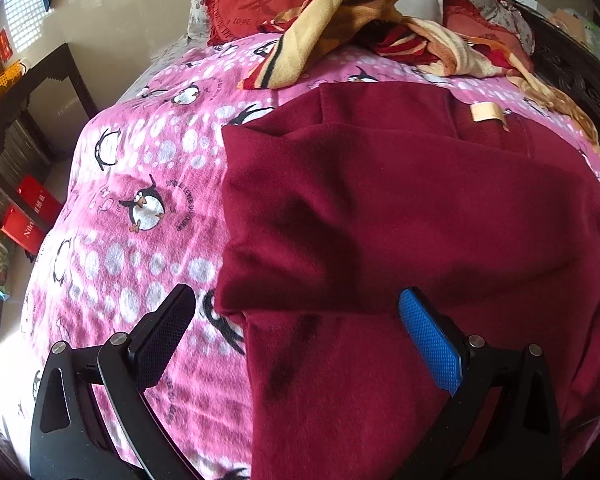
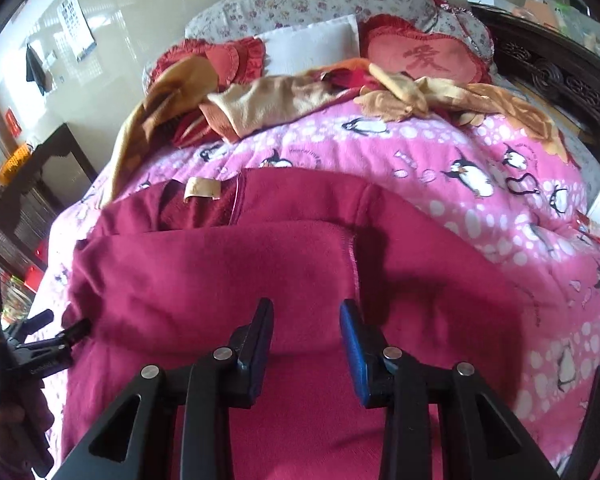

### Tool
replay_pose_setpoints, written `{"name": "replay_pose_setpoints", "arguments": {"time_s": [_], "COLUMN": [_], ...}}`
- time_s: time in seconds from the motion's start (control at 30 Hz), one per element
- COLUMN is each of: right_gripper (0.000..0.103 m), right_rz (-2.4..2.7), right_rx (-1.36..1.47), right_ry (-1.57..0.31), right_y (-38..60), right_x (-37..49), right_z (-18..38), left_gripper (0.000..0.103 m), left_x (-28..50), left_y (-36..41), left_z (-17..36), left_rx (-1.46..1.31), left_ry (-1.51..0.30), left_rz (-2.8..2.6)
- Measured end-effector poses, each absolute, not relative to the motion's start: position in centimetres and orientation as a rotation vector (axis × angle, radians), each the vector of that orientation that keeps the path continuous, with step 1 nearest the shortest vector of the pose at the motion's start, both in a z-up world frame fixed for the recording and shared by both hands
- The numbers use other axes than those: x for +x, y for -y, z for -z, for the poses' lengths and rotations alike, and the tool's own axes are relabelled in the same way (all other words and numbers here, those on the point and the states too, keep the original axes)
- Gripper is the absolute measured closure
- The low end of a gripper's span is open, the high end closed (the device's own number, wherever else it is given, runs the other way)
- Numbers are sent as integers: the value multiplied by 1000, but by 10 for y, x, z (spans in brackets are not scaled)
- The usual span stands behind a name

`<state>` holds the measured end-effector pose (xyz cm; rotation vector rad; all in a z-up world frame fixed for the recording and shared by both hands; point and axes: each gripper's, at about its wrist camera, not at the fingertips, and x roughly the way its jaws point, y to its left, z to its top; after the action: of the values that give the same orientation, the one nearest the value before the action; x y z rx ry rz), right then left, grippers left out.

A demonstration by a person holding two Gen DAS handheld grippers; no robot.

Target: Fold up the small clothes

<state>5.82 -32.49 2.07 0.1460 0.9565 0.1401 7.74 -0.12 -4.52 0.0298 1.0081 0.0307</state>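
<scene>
A dark red fleece garment (image 1: 400,216) lies on the pink penguin blanket (image 1: 140,168), with one layer folded over and a tan label (image 1: 486,112) near its far edge. My left gripper (image 1: 300,320) stands wide open over the garment's left fold edge, the black finger above the blanket and the blue pad above the cloth. It holds nothing. In the right wrist view the garment (image 2: 220,280) fills the middle. My right gripper (image 2: 306,320) hovers over it, jaws a little apart with nothing pinched. The left gripper (image 2: 60,324), held by a hand (image 2: 16,420), sits at the garment's left edge.
A crumpled yellow and red blanket (image 1: 340,24) and red cushions (image 2: 424,60) lie at the head of the bed. A dark wooden table (image 1: 40,92) and red bags (image 1: 28,216) stand left of the bed. Carved dark wood (image 2: 552,76) runs along the right.
</scene>
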Motion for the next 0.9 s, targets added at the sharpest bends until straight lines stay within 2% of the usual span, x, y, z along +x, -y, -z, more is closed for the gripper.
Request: {"name": "replay_pose_setpoints", "arguments": {"time_s": [0.33,0.63,0.9], "right_gripper": [61,61,59], "right_rz": [-130,-149,-214], "right_rx": [189,325,287], "right_ry": [-988,-1092,-1114], "right_y": [363,383,384], "right_x": [-36,-104,-153], "right_z": [-36,-11,-24], "left_gripper": [1,1,1], "left_x": [29,6,-5], "left_y": [45,69,87], "left_z": [34,30,25], "left_rx": [54,104,103], "left_ry": [-1027,-1014,-1004], "left_rz": [120,170,213]}}
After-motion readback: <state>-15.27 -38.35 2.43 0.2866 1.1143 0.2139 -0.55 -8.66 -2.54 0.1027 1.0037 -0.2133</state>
